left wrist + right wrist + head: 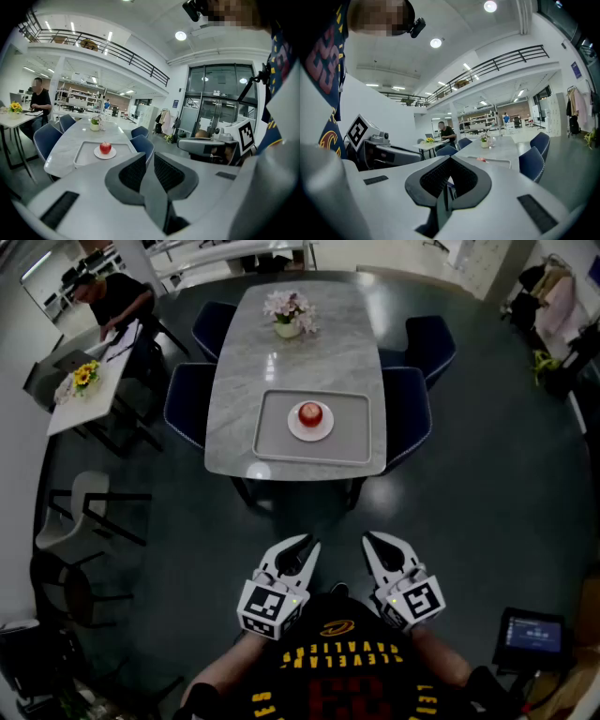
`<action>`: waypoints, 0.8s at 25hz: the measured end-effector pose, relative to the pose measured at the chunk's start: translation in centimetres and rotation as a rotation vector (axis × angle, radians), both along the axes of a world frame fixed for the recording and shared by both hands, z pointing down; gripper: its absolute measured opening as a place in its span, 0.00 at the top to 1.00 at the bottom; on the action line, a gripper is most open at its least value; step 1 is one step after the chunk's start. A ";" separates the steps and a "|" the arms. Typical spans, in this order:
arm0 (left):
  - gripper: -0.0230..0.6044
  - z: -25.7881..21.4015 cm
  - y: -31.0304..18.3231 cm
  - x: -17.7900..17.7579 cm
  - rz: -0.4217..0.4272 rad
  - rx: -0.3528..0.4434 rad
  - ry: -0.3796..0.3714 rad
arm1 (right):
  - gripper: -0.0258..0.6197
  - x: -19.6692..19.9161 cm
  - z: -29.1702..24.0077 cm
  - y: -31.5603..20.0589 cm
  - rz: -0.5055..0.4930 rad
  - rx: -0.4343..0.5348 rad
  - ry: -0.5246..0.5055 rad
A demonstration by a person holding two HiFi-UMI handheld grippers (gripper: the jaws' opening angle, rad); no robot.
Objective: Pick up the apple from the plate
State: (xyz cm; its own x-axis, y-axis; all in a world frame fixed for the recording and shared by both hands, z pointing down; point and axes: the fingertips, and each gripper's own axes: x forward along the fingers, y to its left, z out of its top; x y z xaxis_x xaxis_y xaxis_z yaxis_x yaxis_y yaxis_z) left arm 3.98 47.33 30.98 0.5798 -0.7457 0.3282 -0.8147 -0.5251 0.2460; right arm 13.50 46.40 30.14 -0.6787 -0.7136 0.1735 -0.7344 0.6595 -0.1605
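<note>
Though untouched, one apple [310, 413], one plate [310, 436]

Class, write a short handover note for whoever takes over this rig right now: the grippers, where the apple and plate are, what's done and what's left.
Left gripper: jaws a narrow gap apart, nothing between them.
Right gripper: jaws together, empty.
Both are held close to the body, well short of the table.
The apple sits on the white plate, inside the grey tray at the table's near end.
Done: nothing yet; the apple is untouched.
To do: step up to the table, open one gripper wide, close on the apple and lift it off the plate.
</note>
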 end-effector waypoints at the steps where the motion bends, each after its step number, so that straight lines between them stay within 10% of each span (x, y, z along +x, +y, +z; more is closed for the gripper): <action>1: 0.87 0.0 -0.3 -0.3 0.007 0.005 0.003 | 0.95 -0.2 0.1 -0.3 0.008 -0.002 0.006; 20: 0.87 0.5 -6.8 -7.4 0.043 0.014 0.086 | 0.95 -6.0 0.9 -5.4 0.137 -0.035 0.044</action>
